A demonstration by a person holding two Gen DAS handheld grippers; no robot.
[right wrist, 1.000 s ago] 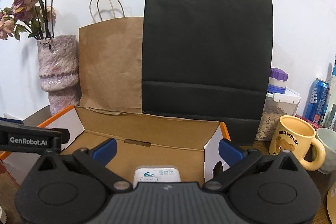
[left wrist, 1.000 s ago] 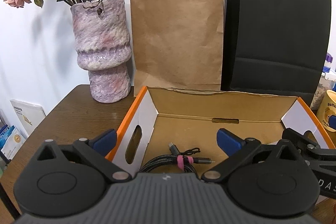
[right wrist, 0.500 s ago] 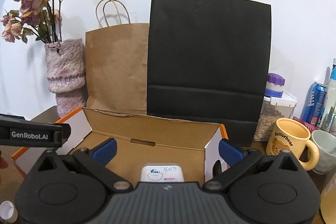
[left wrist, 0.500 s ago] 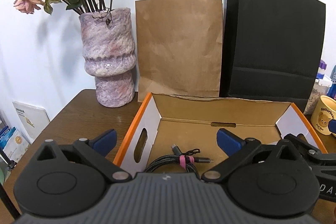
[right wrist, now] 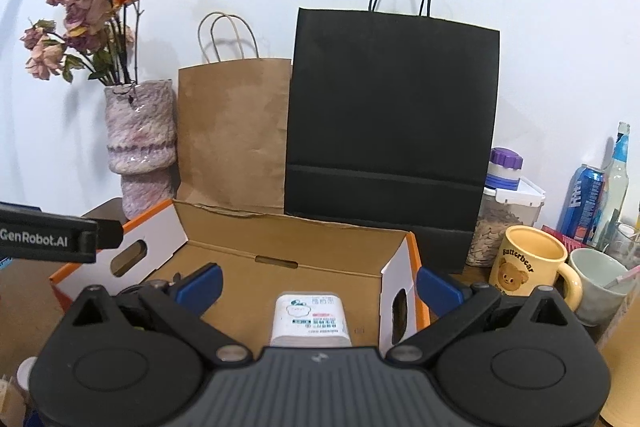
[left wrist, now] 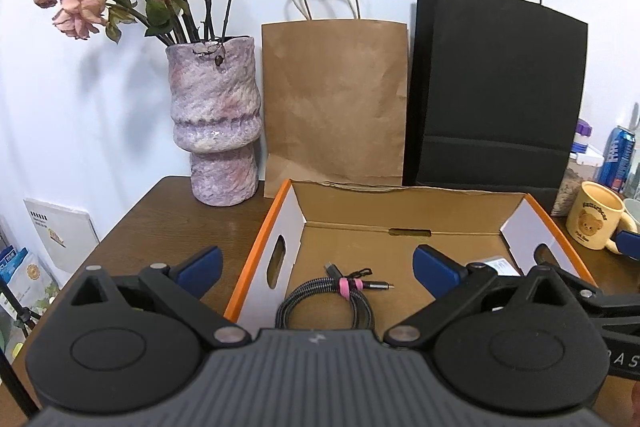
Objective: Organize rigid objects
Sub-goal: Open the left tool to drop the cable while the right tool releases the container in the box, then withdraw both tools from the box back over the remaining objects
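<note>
With both the left gripper (left wrist: 316,267) and right gripper (right wrist: 318,285) spread wide and empty above the cardboard box (left wrist: 404,205), where the coiled cable (left wrist: 326,301) and white pack (right wrist: 310,319) already lie, lift straight clear of its walls

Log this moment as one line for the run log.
left gripper: open, empty | right gripper: open, empty | cardboard box: holds coiled cable, white packet | both grippers above box

Pulled back and rose from the cardboard box (left wrist: 408,223), both wide-open grippers (left wrist: 316,269) (right wrist: 318,285), uncovering more of the coiled cable (left wrist: 332,297) and white packet (right wrist: 310,319) inside.
</note>
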